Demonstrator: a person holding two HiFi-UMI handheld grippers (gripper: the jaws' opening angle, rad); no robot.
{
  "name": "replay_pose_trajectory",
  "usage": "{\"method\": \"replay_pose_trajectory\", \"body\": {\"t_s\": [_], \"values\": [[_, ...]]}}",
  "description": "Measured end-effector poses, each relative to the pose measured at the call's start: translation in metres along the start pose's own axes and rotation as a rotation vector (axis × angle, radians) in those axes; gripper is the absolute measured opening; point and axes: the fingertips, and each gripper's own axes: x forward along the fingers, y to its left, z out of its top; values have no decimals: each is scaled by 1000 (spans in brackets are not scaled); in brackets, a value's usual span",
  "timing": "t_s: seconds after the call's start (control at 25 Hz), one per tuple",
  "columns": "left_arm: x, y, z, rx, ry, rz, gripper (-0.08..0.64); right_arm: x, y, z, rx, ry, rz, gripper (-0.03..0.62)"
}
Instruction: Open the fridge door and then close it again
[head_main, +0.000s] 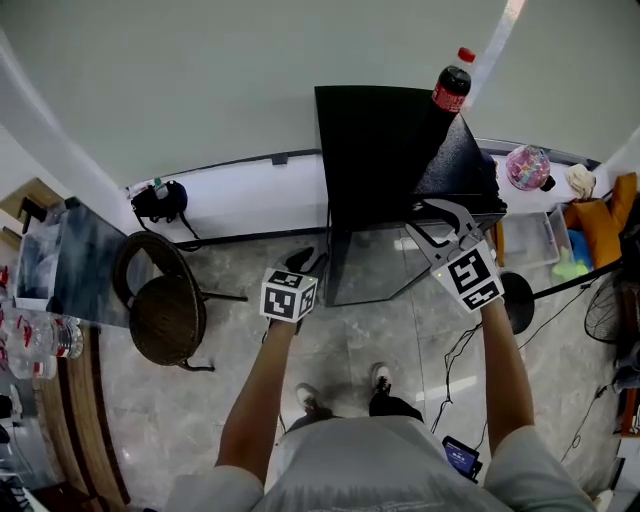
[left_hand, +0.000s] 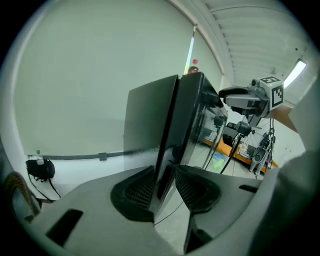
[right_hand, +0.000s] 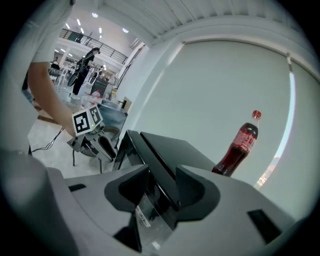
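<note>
**Head view.**
- Fridge (head_main: 375, 150): small, black, standing on the floor against the wall.
- Door (head_main: 375, 265): glossy front face, turned toward the person.
- Bottle (head_main: 450, 90): dark drink, red cap, upright on the fridge top near its right rear corner.
- Left gripper (head_main: 305, 262): held at the door's left vertical edge, low down.
- Right gripper (head_main: 440, 225): held at the door's top edge, toward the right corner.
- Chair (head_main: 165, 310): round and woven, well apart to the left.

**Left gripper view.**
- Left gripper (left_hand: 165, 182): the door's (left_hand: 192, 120) vertical edge runs straight down between the two fingers (left_hand: 135, 192). One ribbed pad lies on each face, and they pinch the edge.
- A thin dark seam separates the door from the fridge body (left_hand: 150, 120) (how far ajar, I cannot tell).
- Right gripper (left_hand: 235, 100): visible at the door's upper far corner.
- Bottle: only the red cap (left_hand: 194, 66) shows above the fridge.

**Right gripper view.**
- Right gripper (right_hand: 160, 192): the door's top edge (right_hand: 150, 155) passes between the fingers (right_hand: 192, 187) and fills the gap. They are closed onto it from front and back.
- Fridge top (right_hand: 185, 150): just behind the door.
- Bottle (right_hand: 237, 147): standing on the fridge top, to the right.
- Left gripper (right_hand: 97, 145): lower, at the door's far edge.
</note>
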Motion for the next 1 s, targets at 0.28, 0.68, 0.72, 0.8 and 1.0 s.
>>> {"method": "replay_pose_trajectory", "body": {"t_s": [0.28, 0.68, 0.72, 0.8, 1.0], "values": [[-49, 12, 53, 124, -77, 93, 123, -32, -26, 20, 211, -173, -105, 109], [-127, -17, 134, 248, -264, 193, 20, -60, -25, 30, 268, -251, -133, 2], [-134, -20, 139, 259, -281, 199, 18, -63, -23, 35, 259, -259, -125, -2], [-149, -27, 149, 273, -315, 212, 15, -68, -21, 45, 241, -275, -109, -2], [-179, -46, 171, 340, -380, 227, 12, -84, -23, 71, 206, -324, -103, -3]]}}
